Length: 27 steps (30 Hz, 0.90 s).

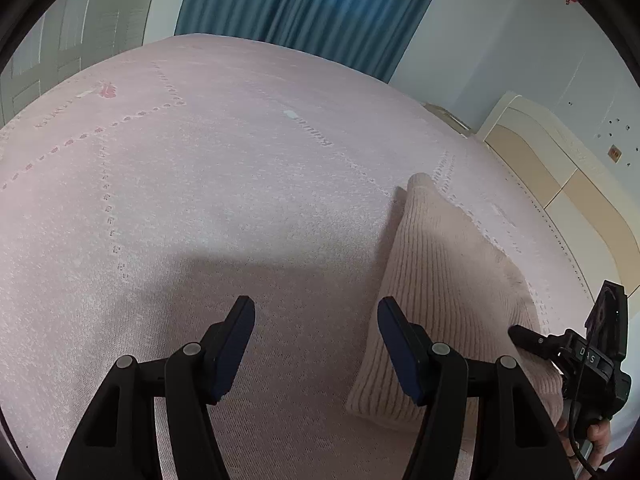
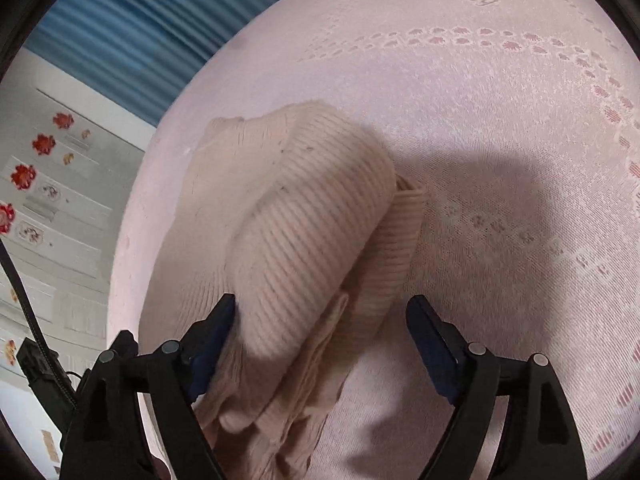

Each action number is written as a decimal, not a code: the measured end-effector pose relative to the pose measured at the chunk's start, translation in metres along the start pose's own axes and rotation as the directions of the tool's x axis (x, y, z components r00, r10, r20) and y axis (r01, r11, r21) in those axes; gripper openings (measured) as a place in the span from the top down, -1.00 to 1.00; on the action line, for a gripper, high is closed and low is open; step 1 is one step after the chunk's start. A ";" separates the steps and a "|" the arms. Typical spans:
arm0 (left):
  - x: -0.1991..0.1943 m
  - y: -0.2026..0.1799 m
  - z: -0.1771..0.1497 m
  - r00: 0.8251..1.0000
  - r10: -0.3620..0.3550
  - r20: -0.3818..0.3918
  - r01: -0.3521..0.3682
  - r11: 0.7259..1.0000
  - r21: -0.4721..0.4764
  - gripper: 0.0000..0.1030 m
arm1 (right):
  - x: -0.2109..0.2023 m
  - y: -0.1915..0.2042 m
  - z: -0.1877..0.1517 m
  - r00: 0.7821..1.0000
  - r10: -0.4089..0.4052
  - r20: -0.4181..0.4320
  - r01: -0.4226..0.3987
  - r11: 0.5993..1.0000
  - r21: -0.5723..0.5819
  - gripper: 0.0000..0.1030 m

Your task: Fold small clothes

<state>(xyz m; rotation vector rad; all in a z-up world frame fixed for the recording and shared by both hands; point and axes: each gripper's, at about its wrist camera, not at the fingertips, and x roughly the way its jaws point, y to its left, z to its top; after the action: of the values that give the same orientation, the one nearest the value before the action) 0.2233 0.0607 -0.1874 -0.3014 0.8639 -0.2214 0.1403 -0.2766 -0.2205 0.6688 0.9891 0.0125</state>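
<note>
A small beige ribbed knit garment lies folded over on the pink bedspread. My right gripper is open, its jaws wide apart just above the garment's near end, the left finger against the knit. In the left wrist view the same garment lies to the right. My left gripper is open and empty over bare bedspread, its right finger beside the garment's left edge. The right gripper's body shows at the far right, at the garment's far side.
The bed fills both views. A blue curtain hangs behind the far edge. A cream headboard runs along the right side. White wardrobe doors with flower stickers stand beyond the bed's left edge.
</note>
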 end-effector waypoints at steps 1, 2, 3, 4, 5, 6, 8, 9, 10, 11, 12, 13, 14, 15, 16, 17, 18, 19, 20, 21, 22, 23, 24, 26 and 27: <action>0.001 -0.001 0.000 1.000 0.004 0.000 -0.004 1.000 0.003 -0.20 | 0.002 0.000 0.000 1.000 -0.005 0.006 0.005 1.000 -0.005 -0.62; 0.002 -0.002 -0.001 1.000 0.009 0.001 -0.009 1.000 0.007 -0.20 | 0.002 -0.001 0.000 1.000 -0.005 0.011 0.005 1.000 -0.007 -0.62; 0.003 -0.003 -0.001 1.000 0.014 0.002 -0.014 1.000 0.013 -0.20 | 0.004 0.000 0.002 1.000 -0.005 0.015 0.006 1.000 -0.010 -0.63; 0.004 -0.004 -0.001 1.000 0.020 0.003 -0.020 1.000 0.019 -0.20 | 0.007 0.002 0.004 1.000 -0.003 0.016 0.003 1.000 -0.018 -0.65; 0.005 -0.006 -0.001 1.000 0.025 0.004 -0.026 0.999 0.024 -0.20 | 0.009 0.002 0.006 1.000 -0.003 0.015 0.004 1.000 -0.022 -0.63; 0.006 -0.007 -0.002 1.000 0.030 0.004 -0.030 0.999 0.028 -0.20 | 0.011 0.003 0.009 1.000 -0.004 0.013 0.005 1.000 -0.026 -0.49; 0.008 -0.009 -0.002 0.999 0.036 0.002 -0.036 0.999 0.032 -0.20 | 0.015 0.006 0.020 0.997 0.073 -0.027 -0.074 0.996 -0.051 0.11; 0.009 -0.010 -0.002 0.999 0.037 0.000 -0.037 0.999 0.034 -0.20 | 0.014 0.008 0.027 0.996 0.087 -0.035 -0.089 0.994 -0.067 0.24; 0.009 -0.011 -0.003 0.999 0.037 -0.001 -0.037 0.999 0.036 -0.20 | 0.012 0.013 0.033 0.995 0.092 -0.041 -0.095 0.990 -0.105 0.28; 0.009 -0.011 -0.003 0.999 0.039 0.000 -0.039 0.998 0.041 -0.20 | 0.008 0.022 0.042 0.995 0.095 -0.034 -0.100 0.980 -0.172 0.35; 0.008 -0.012 -0.004 0.999 0.040 0.003 -0.040 0.998 0.048 -0.20 | 0.004 0.031 0.050 0.995 0.098 -0.025 -0.101 0.968 -0.229 0.38; 0.007 -0.013 -0.004 0.999 0.039 0.006 -0.039 0.998 0.054 -0.20 | 0.001 0.040 0.058 0.994 0.106 -0.017 -0.106 0.954 -0.281 0.39; 0.006 -0.014 -0.005 0.999 0.036 0.008 -0.036 0.998 0.060 -0.20 | -0.002 0.050 0.070 0.993 0.122 -0.008 -0.117 0.933 -0.339 0.43; 0.006 -0.015 -0.006 0.999 0.033 0.009 -0.033 0.997 0.064 -0.20 | -0.002 0.058 0.080 0.991 0.134 -0.011 -0.128 0.915 -0.382 0.44; 0.006 -0.017 -0.006 1.000 0.027 0.009 -0.028 0.997 0.069 -0.20 | 0.002 0.064 0.091 0.991 0.131 -0.025 -0.130 0.904 -0.407 0.47; 0.006 -0.018 -0.006 1.000 0.024 0.008 -0.024 0.997 0.074 -0.20 | 0.009 0.068 0.101 0.994 0.101 -0.045 -0.111 0.907 -0.407 0.47; 0.006 -0.019 -0.006 1.000 0.021 0.008 -0.021 0.997 0.079 -0.20 | 0.014 0.069 0.108 0.996 0.070 -0.058 -0.087 0.911 -0.404 0.45; 0.006 -0.021 -0.007 1.000 0.019 0.008 -0.019 0.996 0.088 -0.20 | 0.018 0.069 0.110 0.997 0.039 -0.063 -0.061 0.913 -0.404 0.42; 0.006 -0.023 -0.007 1.000 0.018 0.009 -0.019 0.995 0.095 -0.20 | 0.021 0.069 0.108 0.998 -0.006 -0.062 -0.020 0.912 -0.409 0.35; 0.006 -0.024 -0.007 1.000 0.015 0.009 -0.016 0.995 0.099 -0.20 | 0.024 0.067 0.112 0.998 -0.022 -0.059 -0.004 0.910 -0.414 0.27; 0.006 -0.025 -0.007 1.000 0.011 0.010 -0.012 0.995 0.101 -0.20 | 0.019 0.066 0.105 0.998 -0.037 -0.041 0.016 0.906 -0.423 0.22; 0.005 -0.026 -0.008 1.000 0.006 0.011 -0.007 0.995 0.103 -0.20 | 0.011 0.060 0.100 0.999 -0.046 -0.012 0.037 0.904 -0.425 0.18; 0.005 -0.028 -0.008 1.000 0.000 0.010 -0.001 0.995 0.104 -0.20 | -0.001 0.056 0.089 0.998 -0.053 0.040 0.065 0.901 -0.428 0.17; 0.003 -0.032 -0.010 1.000 -0.016 0.006 0.015 0.994 0.110 -0.20 | -0.022 0.047 0.066 0.992 -0.038 0.121 0.087 0.895 -0.437 0.17; 0.003 -0.034 -0.011 1.000 -0.017 0.005 0.016 0.993 0.114 -0.20 | -0.027 0.045 0.057 0.989 -0.031 0.141 0.091 0.894 -0.439 0.17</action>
<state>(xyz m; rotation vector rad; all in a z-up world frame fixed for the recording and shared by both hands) 0.2143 0.0266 -0.1844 -0.2023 0.8397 -0.2845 0.1820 -0.2785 -0.1547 0.2122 0.8399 0.1350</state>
